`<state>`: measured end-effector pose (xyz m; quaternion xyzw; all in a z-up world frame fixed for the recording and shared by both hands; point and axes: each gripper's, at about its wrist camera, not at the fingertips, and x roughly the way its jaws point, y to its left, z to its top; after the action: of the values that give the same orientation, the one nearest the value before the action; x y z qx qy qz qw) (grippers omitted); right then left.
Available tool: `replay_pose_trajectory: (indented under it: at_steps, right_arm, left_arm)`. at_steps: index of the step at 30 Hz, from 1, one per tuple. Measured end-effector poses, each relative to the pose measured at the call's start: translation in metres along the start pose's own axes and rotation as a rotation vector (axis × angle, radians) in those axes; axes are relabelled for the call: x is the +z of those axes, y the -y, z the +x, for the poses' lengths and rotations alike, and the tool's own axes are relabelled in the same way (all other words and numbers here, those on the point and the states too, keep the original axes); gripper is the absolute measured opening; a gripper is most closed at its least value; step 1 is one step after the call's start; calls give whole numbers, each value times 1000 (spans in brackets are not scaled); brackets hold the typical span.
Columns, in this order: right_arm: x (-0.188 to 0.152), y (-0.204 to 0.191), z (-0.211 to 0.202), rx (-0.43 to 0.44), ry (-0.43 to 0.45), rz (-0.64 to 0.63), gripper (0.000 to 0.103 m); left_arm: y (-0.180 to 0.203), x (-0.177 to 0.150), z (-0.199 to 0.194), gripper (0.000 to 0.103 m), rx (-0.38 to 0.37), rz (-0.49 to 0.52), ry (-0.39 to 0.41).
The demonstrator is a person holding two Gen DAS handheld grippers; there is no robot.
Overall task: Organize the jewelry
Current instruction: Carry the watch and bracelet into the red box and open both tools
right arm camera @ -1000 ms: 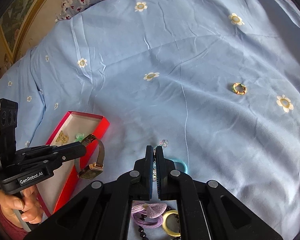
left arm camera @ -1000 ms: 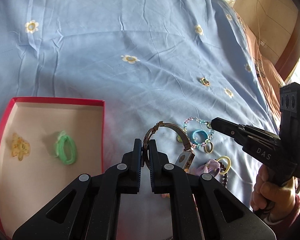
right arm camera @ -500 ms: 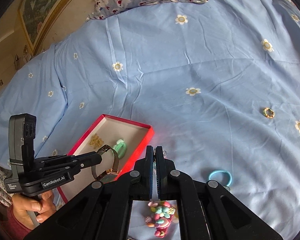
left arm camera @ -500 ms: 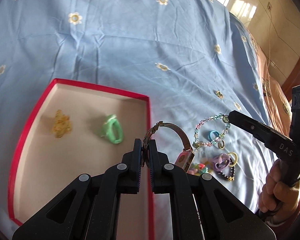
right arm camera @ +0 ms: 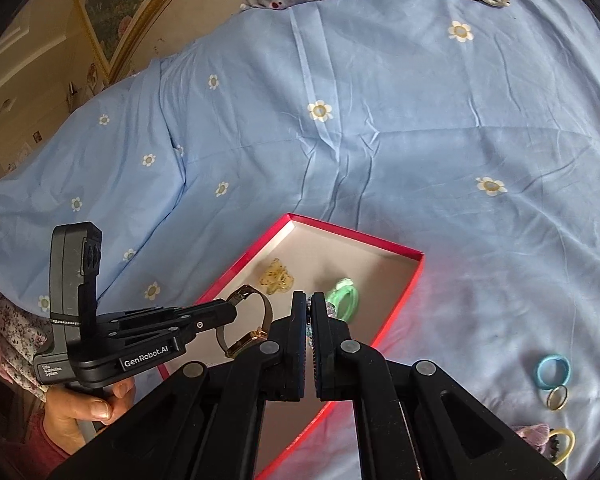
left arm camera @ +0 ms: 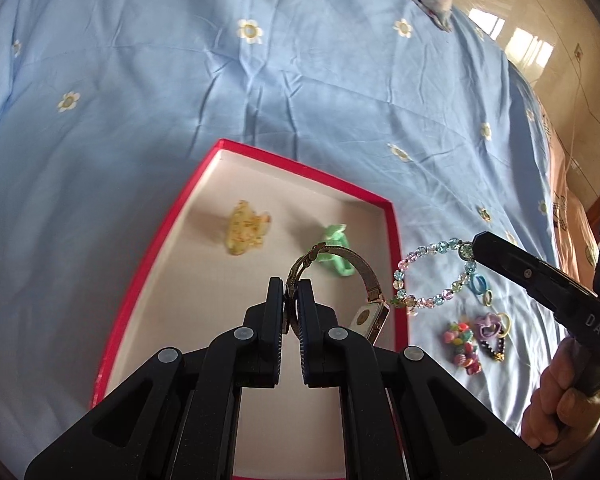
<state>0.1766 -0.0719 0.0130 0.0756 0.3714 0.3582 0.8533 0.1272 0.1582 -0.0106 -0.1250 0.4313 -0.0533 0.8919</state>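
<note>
The left tongs [left arm camera: 291,307] are clamped tight on the mesh band of a gold-toned wristwatch [left arm camera: 370,318], which hangs just above the near right part of a shallow red cardboard box [left arm camera: 397,280]. The right tongs [right arm camera: 309,312] are pinched shut on a pastel beaded bracelet [left arm camera: 428,276], dangling just right of the box's rim, beside the left tongs. Beyond the left tongs, inside the box, lie a green hair clip [left arm camera: 334,254] and a yellow translucent hair clip [left arm camera: 246,232]. Right of both tongs, loose hair ties [right arm camera: 553,372] lie on the blue flowered bedsheet [left arm camera: 300,80].
</note>
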Motion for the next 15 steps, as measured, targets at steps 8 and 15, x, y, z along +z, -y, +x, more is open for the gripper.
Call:
replay_pose_trajectory:
  at_steps: [8, 15]
  right_arm:
    - [0, -30, 31, 53, -32, -31, 2]
    - [-12, -16, 61, 26, -85, -5, 2]
  left_arm:
    - [-33, -4, 11, 6, 39, -59, -22]
    - [-40, -3, 30, 6, 74, -64, -46]
